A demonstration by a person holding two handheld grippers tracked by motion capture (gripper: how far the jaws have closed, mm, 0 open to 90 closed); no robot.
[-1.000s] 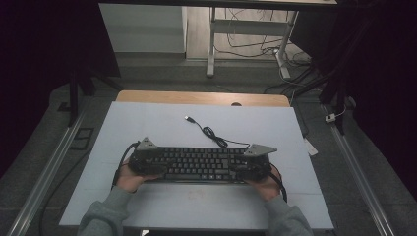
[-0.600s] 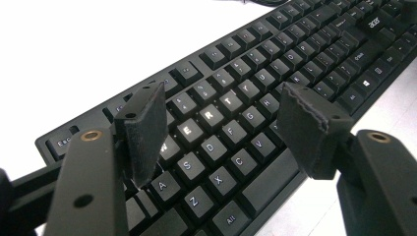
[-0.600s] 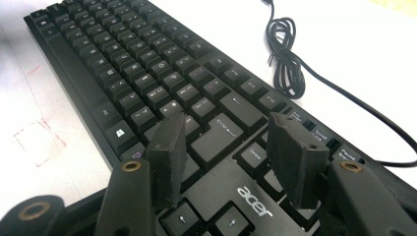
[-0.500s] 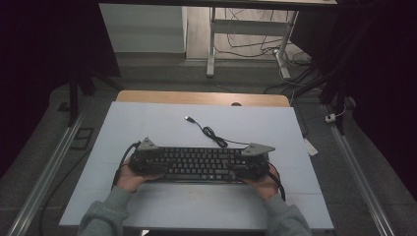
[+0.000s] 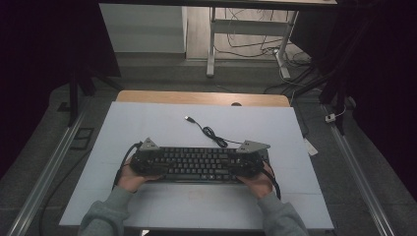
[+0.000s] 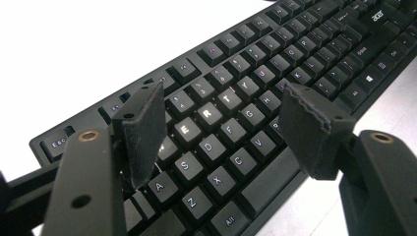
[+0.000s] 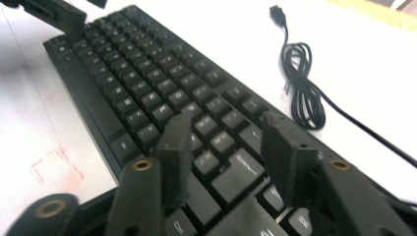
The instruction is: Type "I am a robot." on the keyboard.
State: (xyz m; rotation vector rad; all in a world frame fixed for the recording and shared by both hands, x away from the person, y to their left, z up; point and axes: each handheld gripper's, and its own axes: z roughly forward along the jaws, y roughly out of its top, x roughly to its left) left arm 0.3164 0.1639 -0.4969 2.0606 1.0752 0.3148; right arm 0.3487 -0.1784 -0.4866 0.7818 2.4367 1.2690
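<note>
Left gripper hovers low over the keyboard, jaws spread wide, nothing between them but air, with the Q-W-E-R-T-Y rows showing through the gap. The left pad hangs just above the A key region; whether it touches a keycap I cannot tell. Over at the other end, the right gripper also stands spread, pinching nothing, poised above the keys near the keyboard's right edge.

In the high view the black keyboard lies flat at the centre of the pale table, slightly toward six o'clock, with the left gripper at its nine o'clock end and the right gripper at its three o'clock end, a hand behind each.

Now the risks, as I judge them. If the jaws close from here, the pads land on keycaps rather than the frame, so keys could be pressed or a cap popped loose. If both ends are lifted unevenly, the board could tilt and slide out.

Watch the keyboard's cable: it runs loose from the back edge toward twelve o'clock, coiled in a small bundle, ending in a USB plug. Any pull or lift drags that along, and it could snag.

Beyond the table at twelve o'clock, a desk leg and floor wiring sit well apart, no obstruction.
</note>
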